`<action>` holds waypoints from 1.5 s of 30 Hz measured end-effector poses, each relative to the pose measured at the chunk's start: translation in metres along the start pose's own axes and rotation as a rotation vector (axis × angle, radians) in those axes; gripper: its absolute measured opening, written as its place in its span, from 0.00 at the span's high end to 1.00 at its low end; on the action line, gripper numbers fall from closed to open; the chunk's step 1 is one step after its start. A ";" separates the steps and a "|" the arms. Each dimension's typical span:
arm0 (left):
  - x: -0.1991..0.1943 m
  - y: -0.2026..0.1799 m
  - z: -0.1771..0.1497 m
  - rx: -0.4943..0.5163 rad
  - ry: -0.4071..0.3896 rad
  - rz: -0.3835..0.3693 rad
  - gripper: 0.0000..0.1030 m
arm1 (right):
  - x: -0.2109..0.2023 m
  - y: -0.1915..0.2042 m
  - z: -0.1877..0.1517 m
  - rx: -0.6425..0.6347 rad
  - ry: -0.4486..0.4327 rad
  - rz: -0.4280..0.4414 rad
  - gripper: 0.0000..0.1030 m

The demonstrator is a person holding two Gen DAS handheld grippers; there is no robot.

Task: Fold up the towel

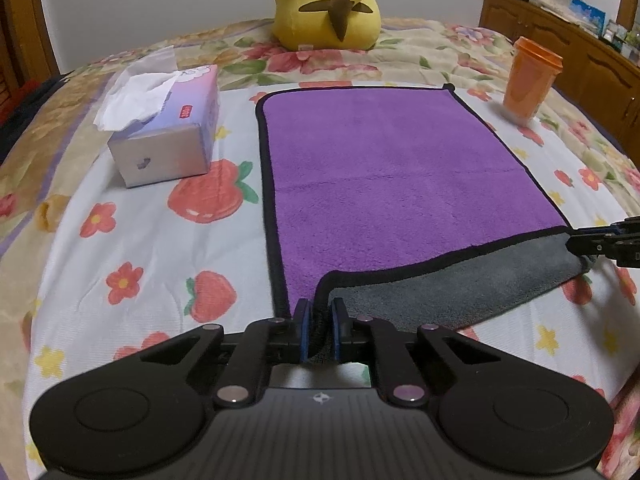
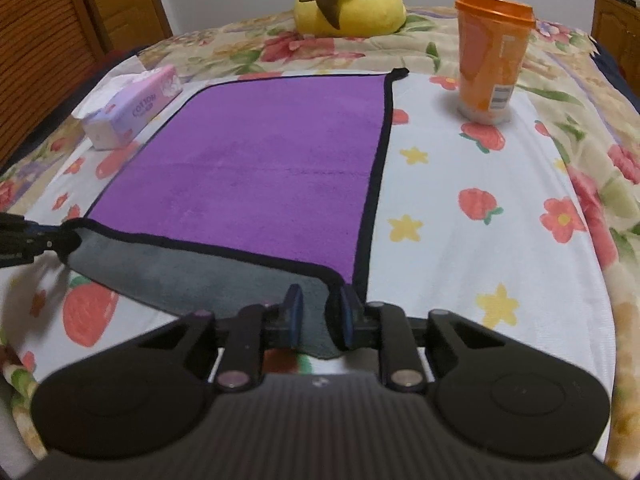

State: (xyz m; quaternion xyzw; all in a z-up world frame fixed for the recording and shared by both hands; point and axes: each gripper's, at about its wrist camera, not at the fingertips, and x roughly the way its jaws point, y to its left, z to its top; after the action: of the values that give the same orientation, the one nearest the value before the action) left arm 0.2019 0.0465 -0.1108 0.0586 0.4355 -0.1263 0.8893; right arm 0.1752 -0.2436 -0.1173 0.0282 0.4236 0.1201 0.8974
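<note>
**Cloth, plastic and card on the bed**

The towel (image 1: 380,168) is fluffy purple pile with a matt grey underside and black stitched edging. The bedspread (image 1: 132,248) is smooth printed cotton. Both grippers, left (image 1: 320,330) and right (image 2: 318,322), are matt black plastic. The cup (image 2: 490,56) is glossy orange plastic; the tissue box (image 1: 168,128), printed card.

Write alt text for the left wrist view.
The left claw pinches the near corner of a purple towel, turning its grey underside up; the right claw holds the other near corner. A tissue box sits left, an orange cup right.
</note>
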 end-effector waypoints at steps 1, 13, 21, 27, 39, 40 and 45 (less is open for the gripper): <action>0.000 0.000 0.000 0.003 -0.002 0.002 0.86 | 0.000 0.000 0.000 -0.001 -0.001 0.001 0.80; -0.025 -0.002 0.010 -0.004 -0.106 -0.019 0.92 | -0.008 -0.001 0.004 -0.003 -0.048 0.015 0.96; -0.035 -0.007 0.014 0.009 -0.151 -0.026 0.92 | -0.019 -0.002 0.010 0.007 -0.113 0.031 0.96; -0.042 -0.008 0.015 0.003 -0.185 -0.040 0.92 | -0.028 -0.006 0.017 0.021 -0.167 0.062 0.96; -0.059 -0.004 0.027 -0.037 -0.271 -0.066 0.92 | -0.037 -0.011 0.029 0.007 -0.236 0.075 0.96; -0.059 -0.003 0.028 -0.040 -0.274 -0.065 0.92 | -0.036 -0.012 0.031 0.007 -0.240 0.076 0.96; -0.055 0.001 0.031 -0.053 -0.272 -0.063 0.92 | -0.036 -0.014 0.035 0.000 -0.257 0.077 0.96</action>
State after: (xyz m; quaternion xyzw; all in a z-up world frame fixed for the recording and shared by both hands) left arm 0.1929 0.0505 -0.0483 0.0036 0.3157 -0.1494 0.9370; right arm 0.1829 -0.2640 -0.0698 0.0597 0.3038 0.1496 0.9390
